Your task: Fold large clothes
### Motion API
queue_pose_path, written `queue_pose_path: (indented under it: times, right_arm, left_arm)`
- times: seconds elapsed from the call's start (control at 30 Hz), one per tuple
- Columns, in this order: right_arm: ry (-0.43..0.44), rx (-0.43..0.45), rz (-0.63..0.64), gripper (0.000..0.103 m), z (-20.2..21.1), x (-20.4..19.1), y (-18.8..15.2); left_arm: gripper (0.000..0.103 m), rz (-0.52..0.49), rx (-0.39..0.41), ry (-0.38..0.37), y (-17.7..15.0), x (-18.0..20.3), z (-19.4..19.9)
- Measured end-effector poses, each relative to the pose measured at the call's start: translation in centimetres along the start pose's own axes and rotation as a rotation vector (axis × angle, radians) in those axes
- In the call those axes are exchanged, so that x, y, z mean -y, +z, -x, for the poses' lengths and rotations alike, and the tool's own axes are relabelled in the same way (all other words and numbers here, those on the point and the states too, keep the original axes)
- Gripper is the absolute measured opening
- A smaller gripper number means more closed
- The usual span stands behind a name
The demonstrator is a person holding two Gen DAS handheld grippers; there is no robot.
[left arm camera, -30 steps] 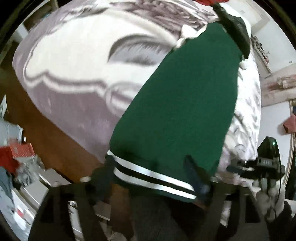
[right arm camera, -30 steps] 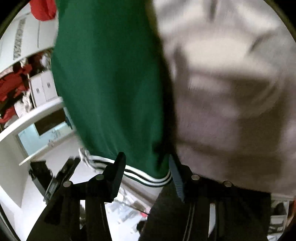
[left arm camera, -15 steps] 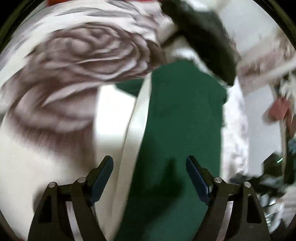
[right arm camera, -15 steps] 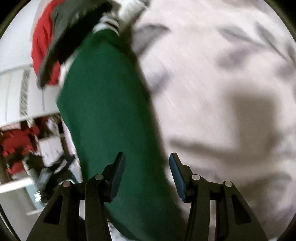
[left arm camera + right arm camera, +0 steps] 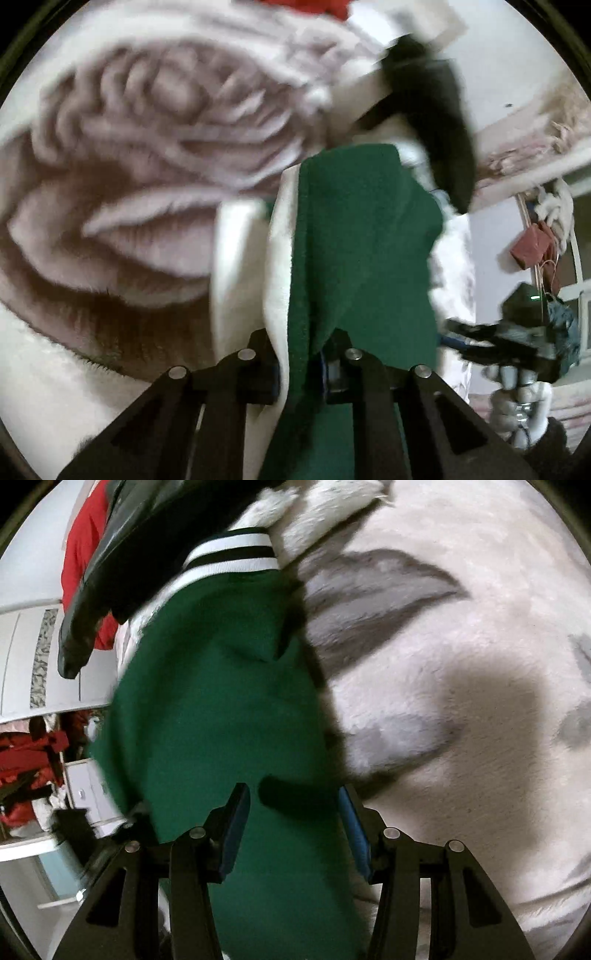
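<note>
A green jacket (image 5: pixel 362 236) with a white lining, a black sleeve (image 5: pixel 439 122) and a black-and-white striped band (image 5: pixel 232 554) lies on a plush rose-patterned blanket (image 5: pixel 147 155). My left gripper (image 5: pixel 301 354) is shut on the jacket's edge, green cloth and white lining pinched between its fingers. My right gripper (image 5: pixel 291 830) is open over the green cloth (image 5: pixel 218 709), its blue pads (image 5: pixel 354 834) on either side of it. The right gripper also shows in the left wrist view (image 5: pixel 517 332), off to the right.
The blanket (image 5: pixel 461 664) covers the surface to the right of the jacket. A red garment (image 5: pixel 81 554) lies beyond the black sleeve (image 5: pixel 110 572). White cabinets (image 5: pixel 33 657) and red clutter (image 5: pixel 22 753) stand to the left. A red bag (image 5: pixel 530 247) hangs at the right.
The left gripper has closed on the jacket's edge; it was open half a second ago. Both grippers have come down closer over the jacket. The right gripper stays open.
</note>
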State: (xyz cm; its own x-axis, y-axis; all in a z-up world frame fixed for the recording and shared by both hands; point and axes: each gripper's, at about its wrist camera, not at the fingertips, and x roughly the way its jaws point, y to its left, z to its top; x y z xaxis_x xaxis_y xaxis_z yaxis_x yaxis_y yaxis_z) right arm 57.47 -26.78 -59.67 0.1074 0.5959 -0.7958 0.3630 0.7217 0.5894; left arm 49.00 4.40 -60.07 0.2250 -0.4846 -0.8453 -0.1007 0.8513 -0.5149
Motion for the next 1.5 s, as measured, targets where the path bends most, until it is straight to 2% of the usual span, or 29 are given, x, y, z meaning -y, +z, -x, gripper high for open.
queue_pose_path:
  times: [0.03,0.13,0.23,0.27,0.33,0.37,0.43,0.53,0.6,0.67,0.7,0.77,0.8,0.83,0.87,0.9,0.97,1.0,1.1,1.17,1.27,1.4,1.47,1.5]
  right_arm:
    - [-0.001,0.007,0.006,0.052,0.0,-0.9,0.3]
    - [0.025,0.037,0.047,0.052,1.2,-2.6,0.7]
    - [0.050,0.072,0.120,0.052,1.3,-5.3,2.4]
    - [0.030,0.103,0.152,0.052,1.0,-6.6,3.4]
    - [-0.074,0.145,0.147,0.051,-0.4,-7.4,6.9]
    - [-0.097,0.125,0.126,0.051,-1.6,-7.3,8.9]
    - [-0.121,0.017,0.067,0.052,-5.5,-6.5,11.5]
    - [-0.123,0.027,0.076,0.052,-4.6,-6.9,11.7]
    - [-0.108,0.041,0.131,0.052,-2.3,-7.9,10.1]
    - [-0.067,0.038,0.128,0.054,0.2,-6.3,7.6]
    - [-0.049,0.036,0.128,0.055,1.5,-4.5,6.3]
    - [-0.031,0.039,0.130,0.056,3.4,-3.4,3.4]
    - [-0.023,0.045,0.123,0.056,4.1,-2.7,1.7]
    - [-0.029,0.046,0.116,0.056,4.5,-1.8,0.0]
    - [-0.037,0.047,0.111,0.056,4.8,-1.2,-1.0]
    - [-0.038,0.052,0.100,0.056,5.3,-0.4,-2.6]
    - [-0.036,0.043,0.072,0.056,4.7,1.1,-6.1]
    - [-0.033,0.037,0.052,0.056,4.8,2.4,-7.4]
    - [-0.023,0.010,-0.017,0.056,4.1,5.5,-11.1]
    - [-0.020,-0.005,-0.040,0.056,3.0,6.1,-13.2]
    - [-0.004,-0.001,-0.074,0.056,3.7,7.3,-14.9]
    - [0.048,0.012,-0.073,0.056,4.3,6.3,-17.5]
    - [0.064,-0.010,-0.045,0.056,4.3,5.3,-18.9]
    - [0.061,-0.029,-0.022,0.056,3.6,4.5,-19.6]
  left_arm:
    - [0.019,0.031,-0.033,-0.029,0.0,-1.0,-1.0]
    - [0.023,0.122,-0.077,-0.145,0.1,-3.3,-2.0]
    - [0.027,0.114,-0.076,-0.173,-0.2,-3.3,-1.8]
    - [0.028,0.114,-0.075,-0.176,-0.2,-3.3,-1.8]
    - [0.033,0.115,-0.081,-0.193,-0.2,-3.4,-2.1]
    - [0.036,0.115,-0.089,-0.206,0.0,-3.4,-2.3]
    - [0.037,0.111,-0.099,-0.205,0.5,-3.1,-2.3]
    - [0.040,0.117,-0.127,-0.193,0.9,-2.1,-1.6]
    - [0.045,0.108,-0.107,-0.217,1.5,-1.0,-0.7]
    - [0.063,0.092,-0.084,-0.207,2.1,-0.2,0.0]
    - [0.066,0.081,-0.075,-0.180,2.8,0.0,-0.3]
    - [0.065,0.066,-0.042,-0.110,3.9,0.4,-1.2]
    - [0.062,0.062,-0.023,-0.095,4.3,0.3,-1.7]
    - [0.029,0.061,0.006,-0.073,4.8,0.3,-2.0]
    - [0.012,0.069,-0.002,-0.067,4.9,0.2,-2.3]
    - [0.011,0.079,0.000,-0.085,5.0,0.0,-2.0]
    - [0.008,0.063,0.066,-0.104,4.6,-0.4,0.5]
    - [0.008,0.062,0.074,-0.109,4.5,-1.1,1.4]
    - [0.008,0.112,0.033,-0.117,4.7,-4.2,0.1]
    - [0.016,0.158,-0.037,-0.140,4.6,-5.6,-2.1]
    - [0.028,0.210,-0.062,-0.191,4.2,-5.6,-0.8]
    - [0.034,0.198,0.006,-0.146,1.7,-4.6,4.0]
    - [0.065,0.119,0.059,-0.044,-1.1,-2.8,6.9]
    - [0.071,0.069,0.100,0.009,-2.6,-1.8,8.1]
